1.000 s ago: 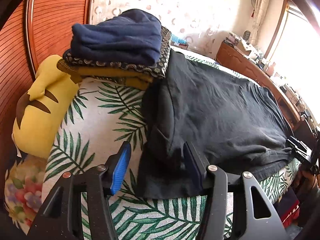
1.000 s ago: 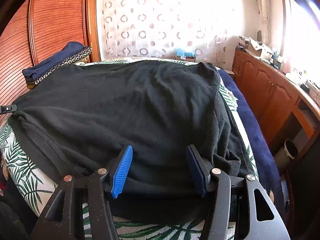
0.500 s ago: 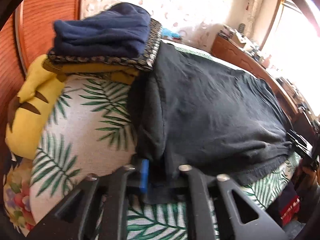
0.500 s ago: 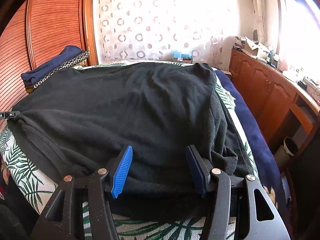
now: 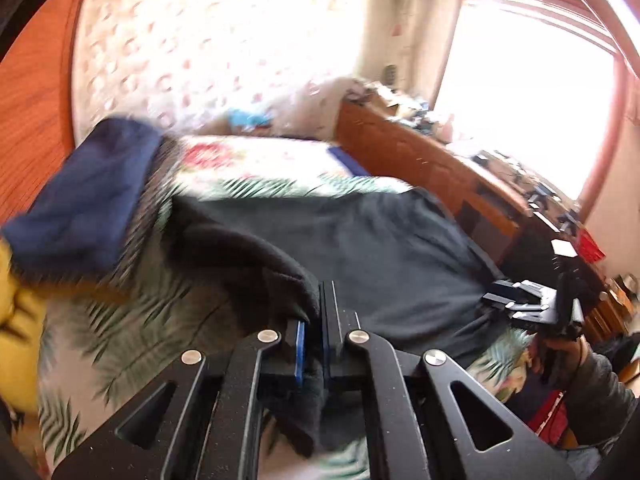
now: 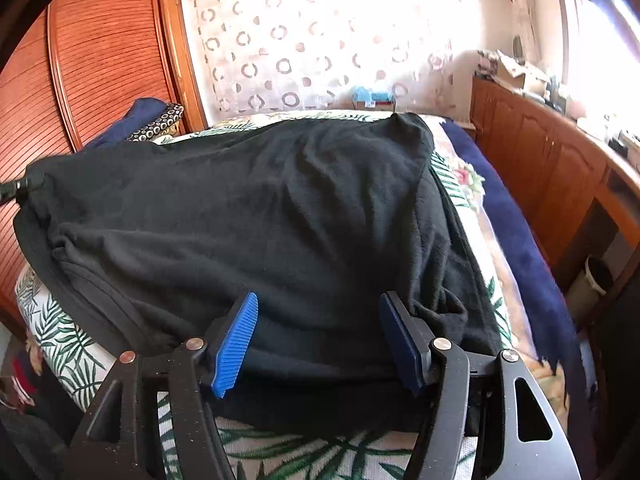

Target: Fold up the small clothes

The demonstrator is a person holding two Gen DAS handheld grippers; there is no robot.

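A black fleece garment [image 6: 280,208] lies spread across the palm-leaf bedsheet [image 6: 72,344]. My left gripper [image 5: 314,344] is shut on the garment's near left corner [image 5: 280,276] and holds it lifted off the bed. It also shows at the left edge of the right wrist view [image 6: 16,188], pinching that corner. My right gripper [image 6: 318,340] is open, its blue pads straddling the garment's near edge without gripping. It also shows in the left wrist view [image 5: 528,308], at the garment's right end.
A stack of folded clothes topped by a navy one [image 5: 92,196] sits at the bed's left, above a yellow cushion [image 5: 16,320]. Wooden cabinets [image 6: 552,160] line the right, a slatted wooden door [image 6: 92,60] the left. A navy blanket [image 6: 520,232] lies along the bed's right.
My left gripper closed on the garment's corner and lifted it up and toward the far side. The right gripper stayed open at the near edge.
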